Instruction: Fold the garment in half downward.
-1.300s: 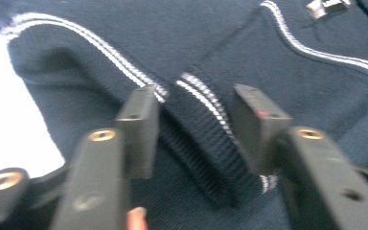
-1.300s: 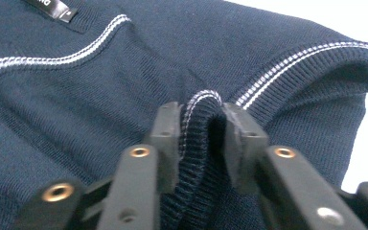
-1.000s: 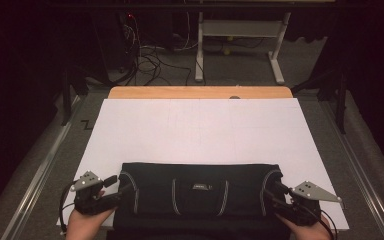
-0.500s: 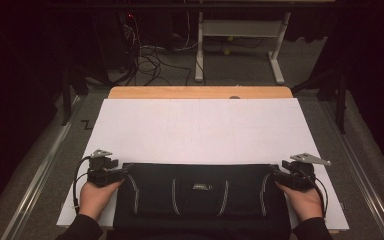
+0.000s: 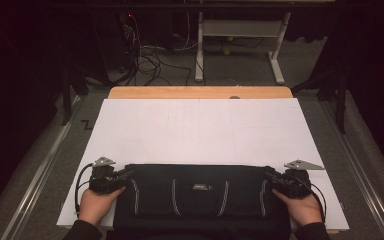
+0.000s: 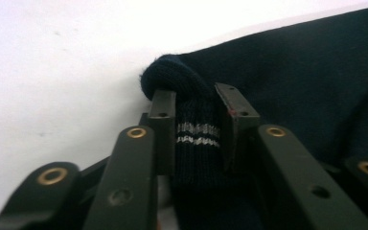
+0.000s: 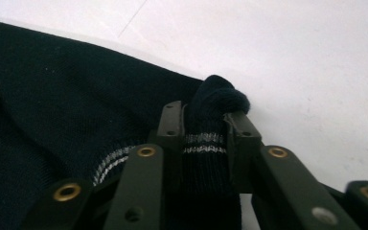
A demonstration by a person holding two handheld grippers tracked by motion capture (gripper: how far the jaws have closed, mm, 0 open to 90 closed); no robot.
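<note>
A folded dark navy garment (image 5: 200, 200) with thin white stripes lies along the near edge of the white sheet (image 5: 200, 130). My left gripper (image 5: 125, 176) is at its far left corner and my right gripper (image 5: 270, 176) at its far right corner. In the left gripper view the jaws (image 6: 199, 103) have just been closing and now pinch a bunched ribbed fold of the garment (image 6: 292, 72). The right gripper view shows the same: the gripper (image 7: 206, 117) has just been closing and clamps a striped ribbed fold of the garment (image 7: 52, 81).
The white sheet covers a wooden table whose far edge (image 5: 200, 92) shows beyond it. Metal rails (image 5: 45, 170) run along both sides. A white desk frame (image 5: 240, 30) and loose cables (image 5: 150, 55) sit on the floor behind.
Both hands have moved away from the near edge and inward, up to the garment's far corners. Both grippers have closed on the fabric there.
</note>
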